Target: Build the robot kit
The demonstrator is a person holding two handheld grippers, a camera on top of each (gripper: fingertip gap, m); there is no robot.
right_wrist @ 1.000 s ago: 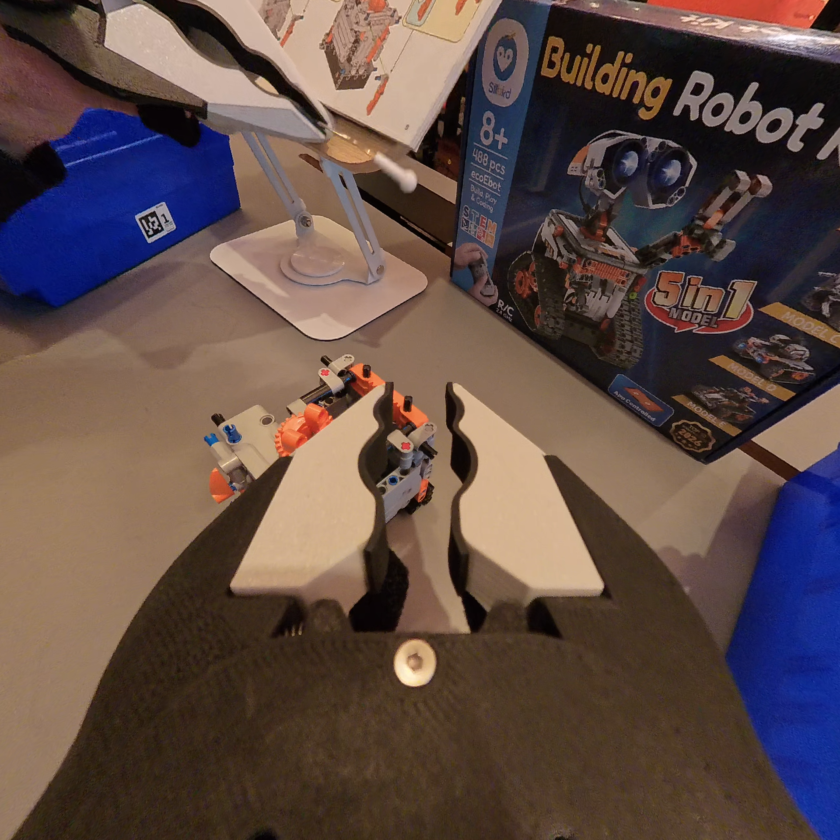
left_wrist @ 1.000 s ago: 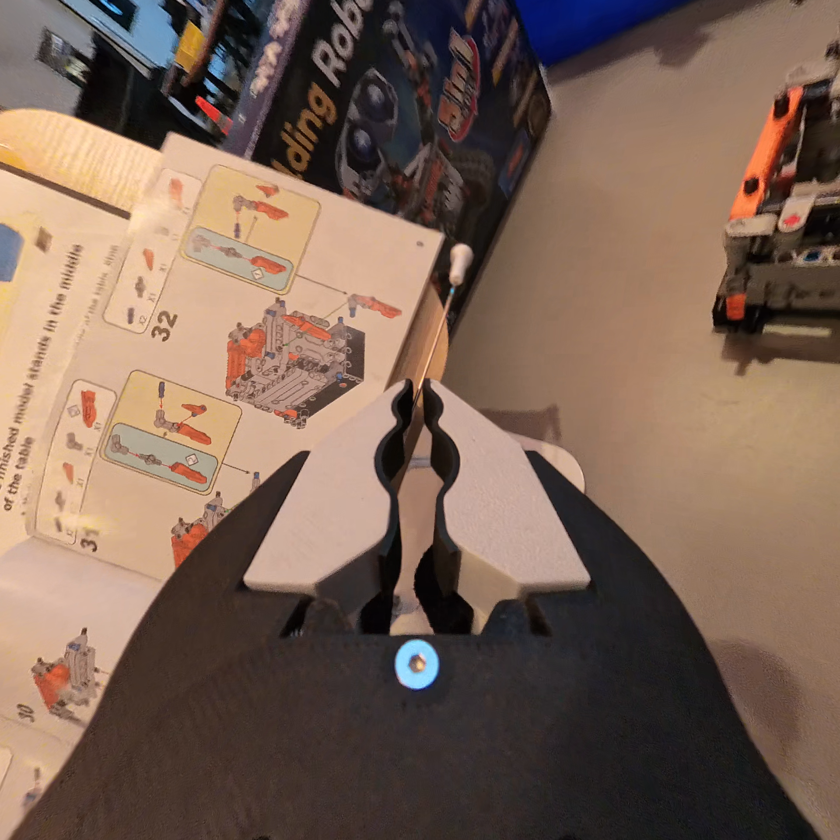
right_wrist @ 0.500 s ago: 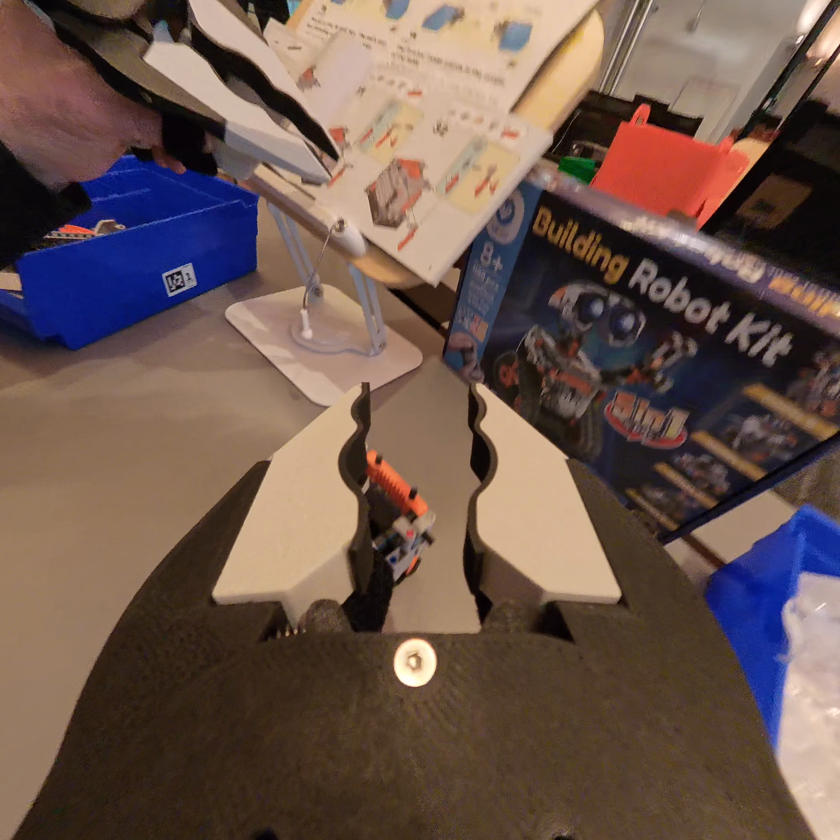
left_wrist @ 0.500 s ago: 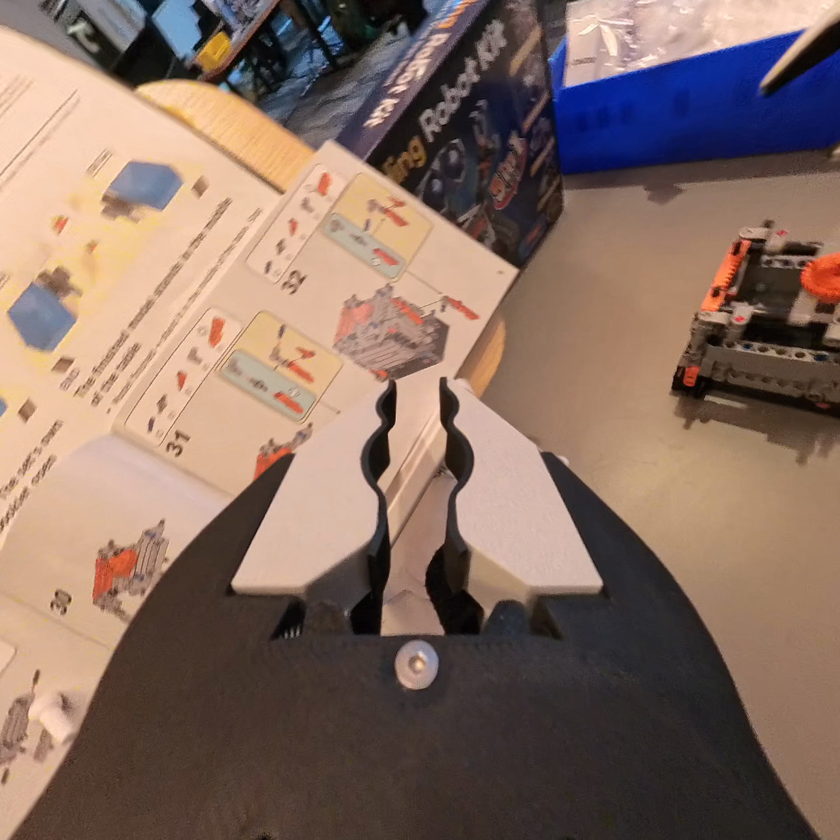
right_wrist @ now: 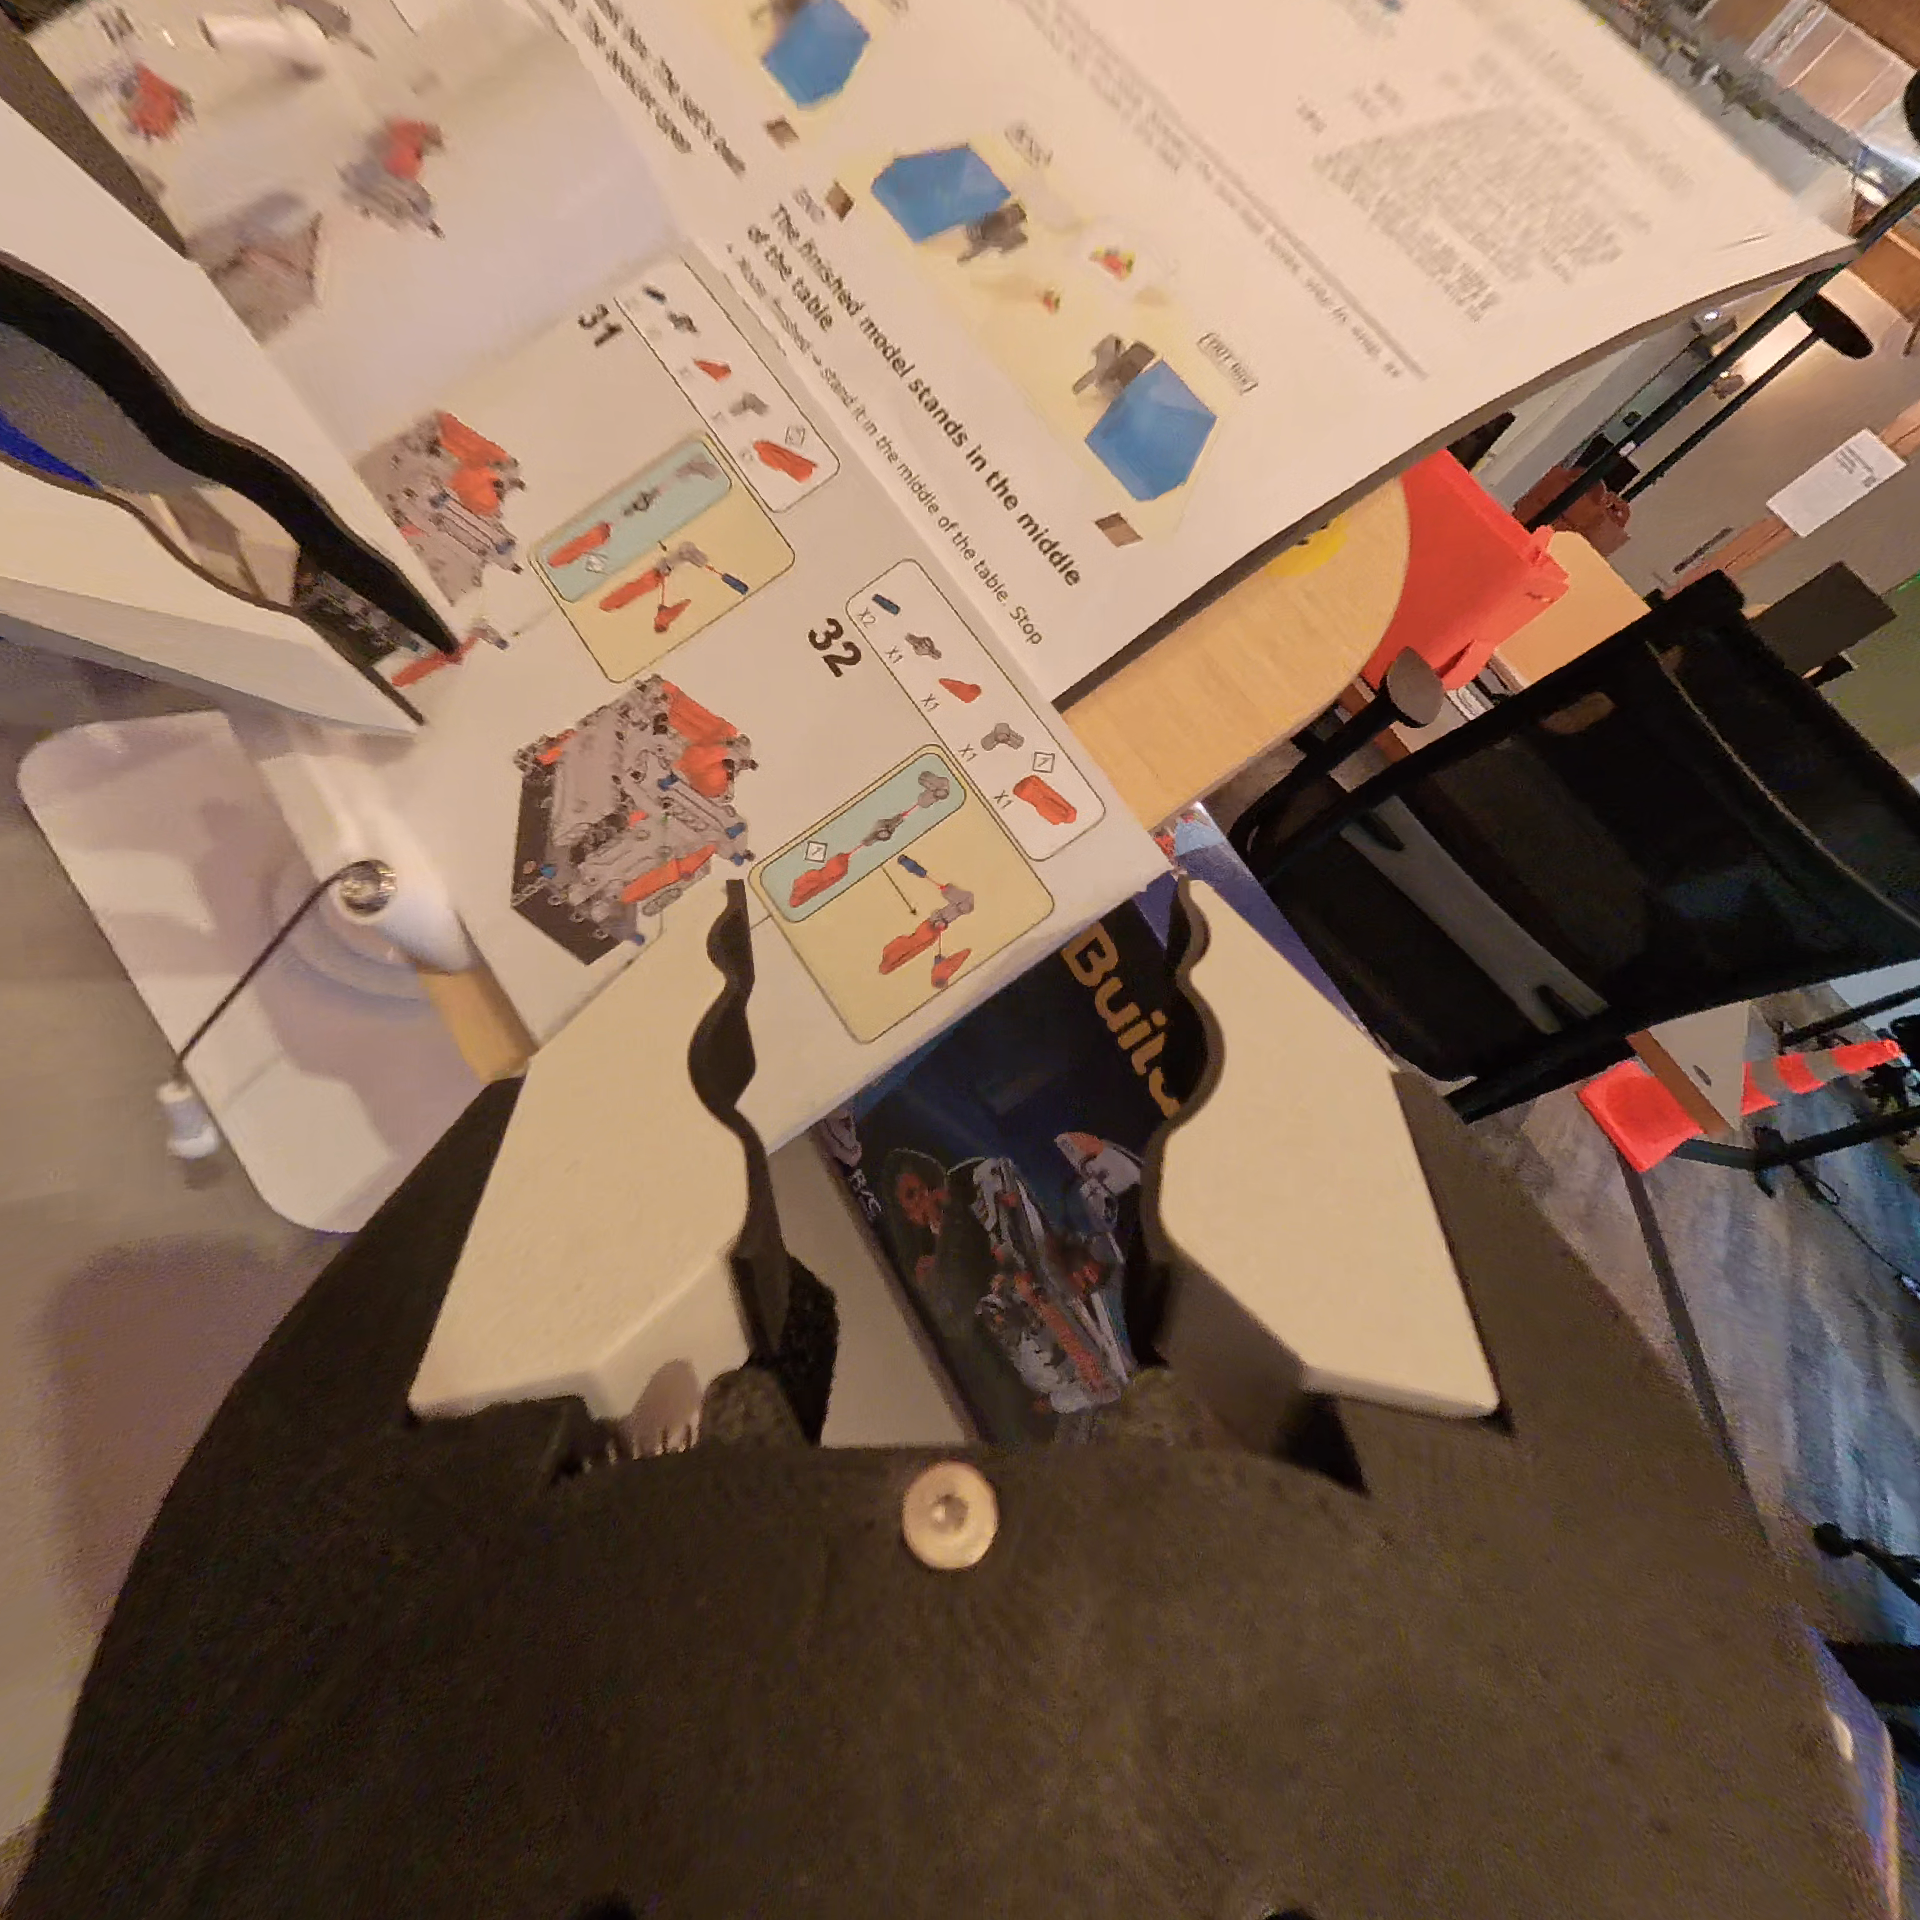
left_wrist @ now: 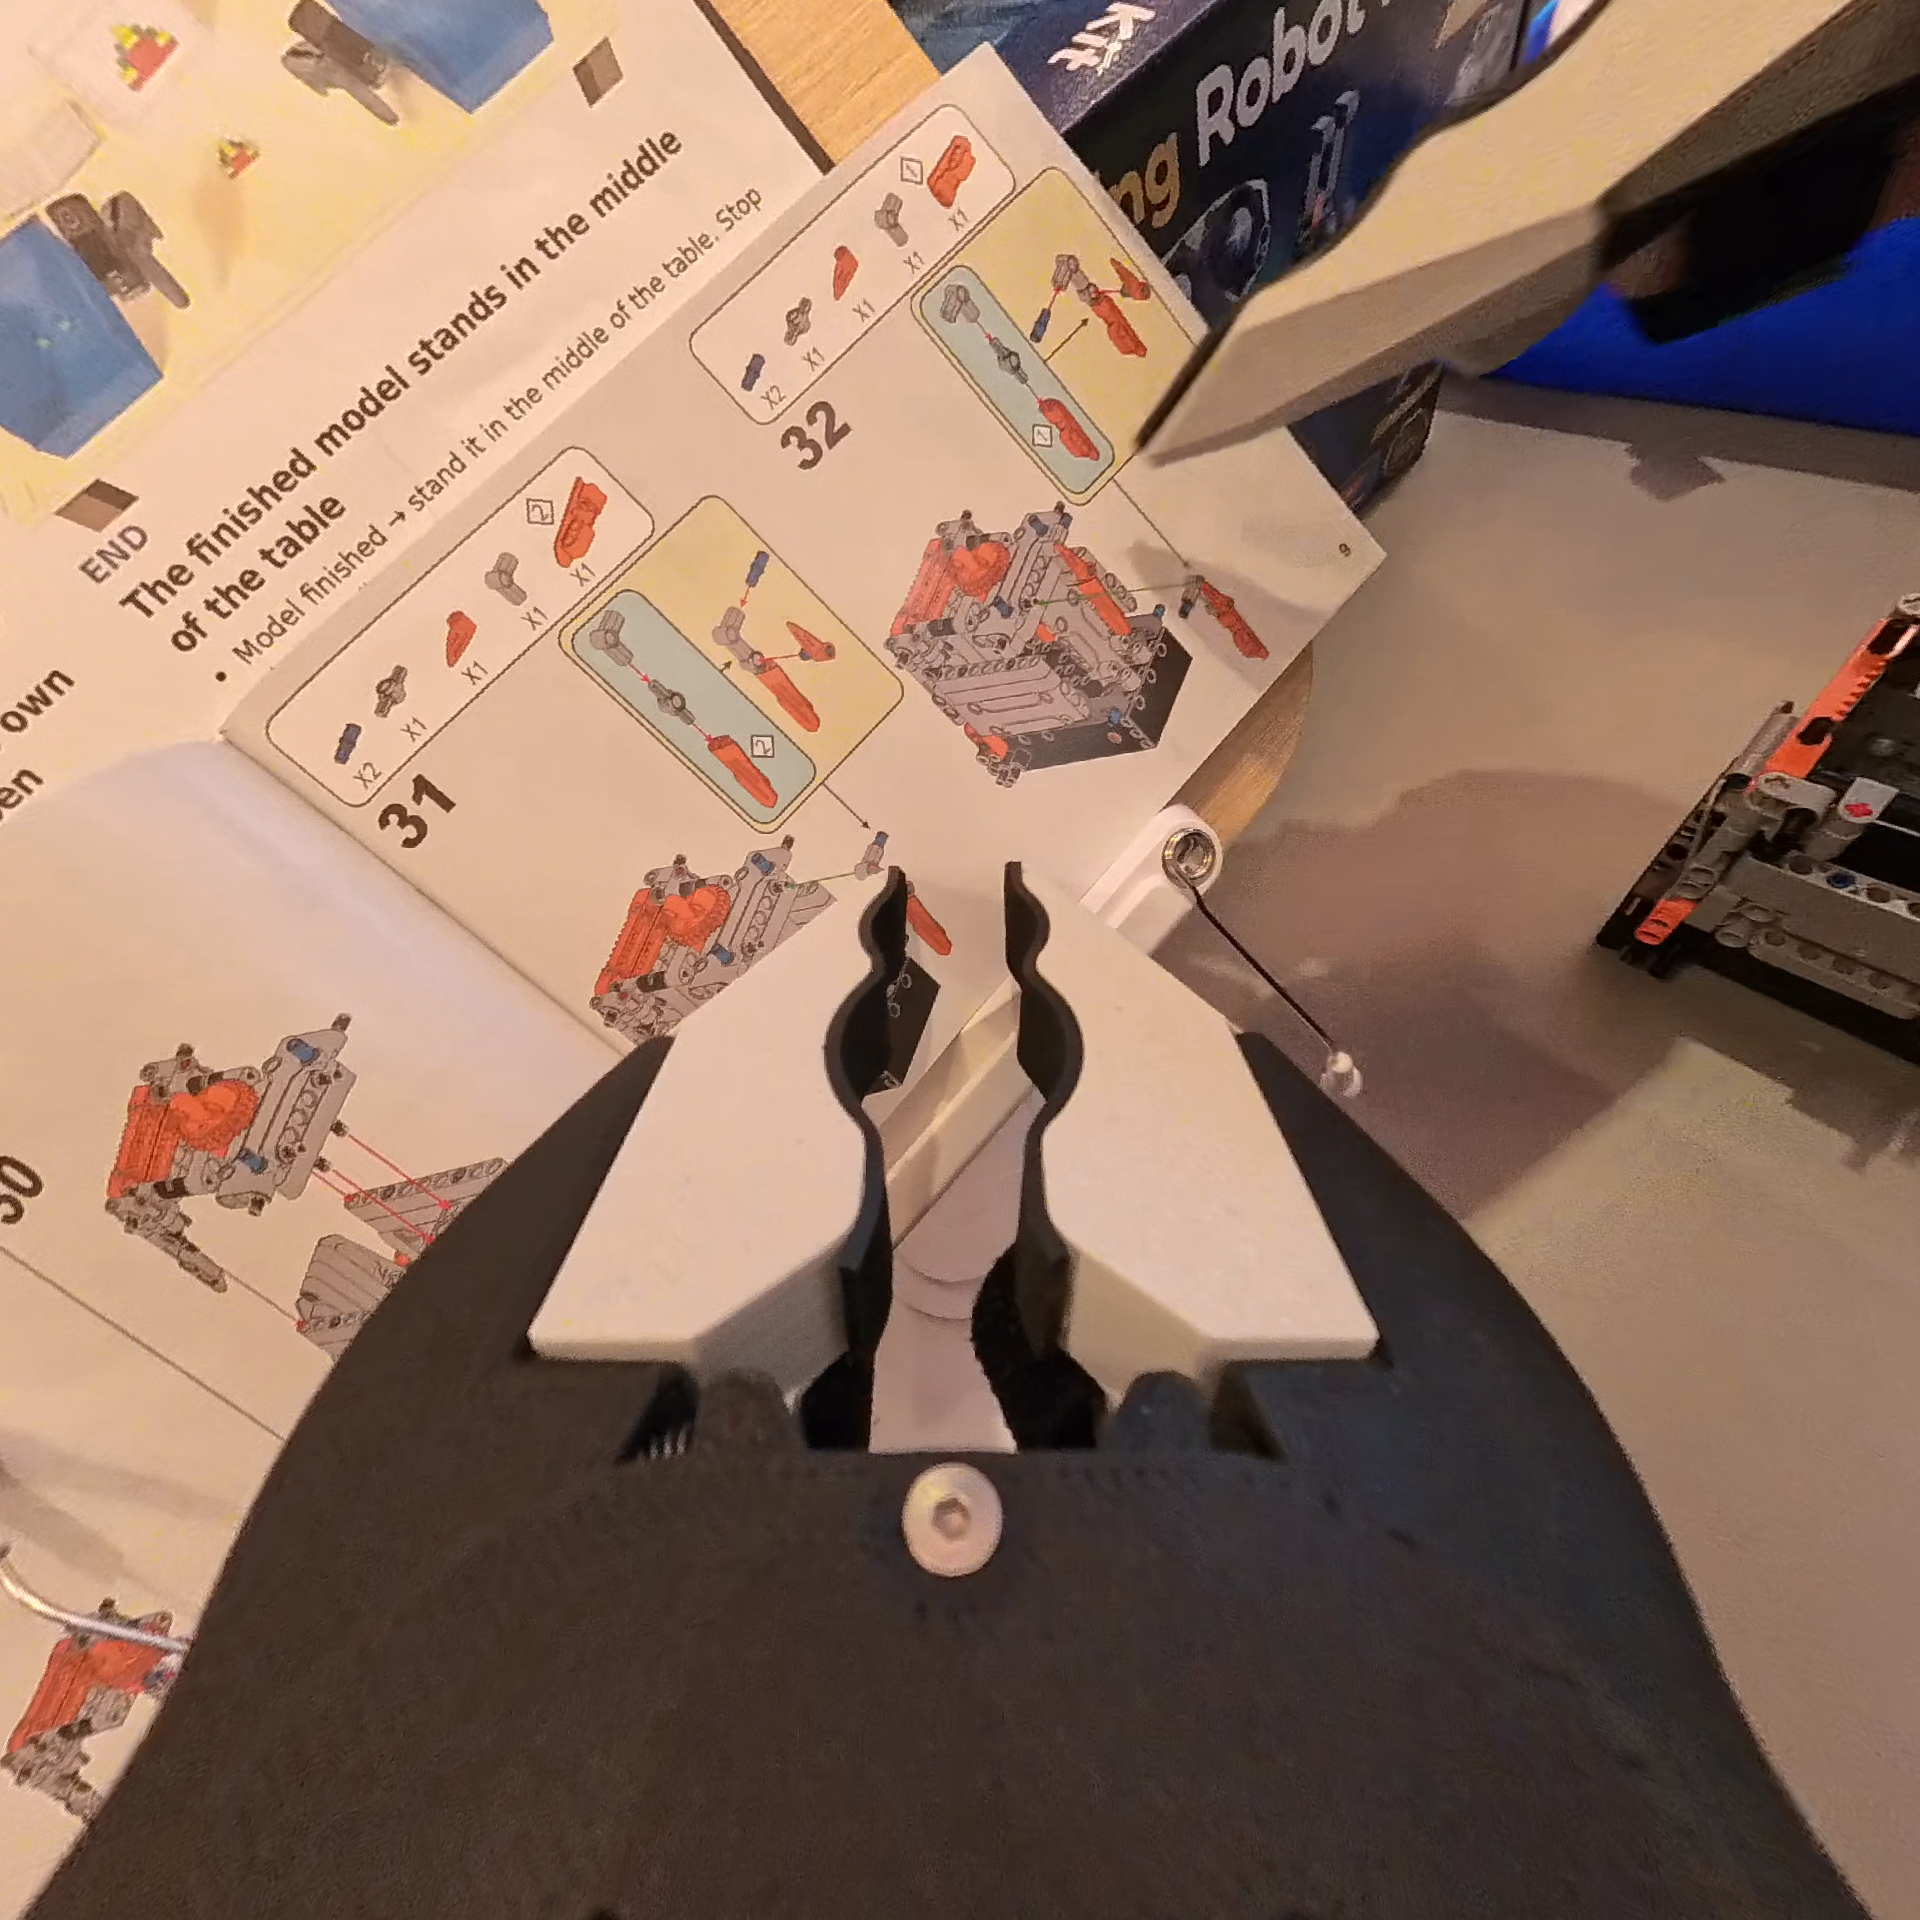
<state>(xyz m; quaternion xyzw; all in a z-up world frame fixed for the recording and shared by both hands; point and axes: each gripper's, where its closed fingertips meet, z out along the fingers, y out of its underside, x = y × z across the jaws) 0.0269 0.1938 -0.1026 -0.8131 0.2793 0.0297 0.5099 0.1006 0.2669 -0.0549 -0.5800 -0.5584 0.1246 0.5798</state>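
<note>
Instruction booklet [left_wrist: 727, 582] lies open on its white stand [right_wrist: 156, 883]; my left claw [left_wrist: 951, 883], slightly parted, and right claw [right_wrist: 961, 904], wide apart, both empty, hover at its lower-right page; brick model [left_wrist: 1787, 831] sits on the tabletop [left_wrist: 1558, 1195].

Booklet on the stand, grippers crowding in from both sides

The instruction booklet [left_wrist: 727, 582] sits open on a tilted stand [right_wrist: 156, 894], whose base rests on the desk [left_wrist: 1662, 1351]. The kit box [left_wrist: 1247, 156] stands just behind the booklet's far corner. The half-built model [left_wrist: 1787, 852] sits on the desk, well right of the stand. The left gripper [left_wrist: 951, 883] hangs over the booklet's lower edge; the right gripper [right_wrist: 961, 904] is at its outer corner.
</note>
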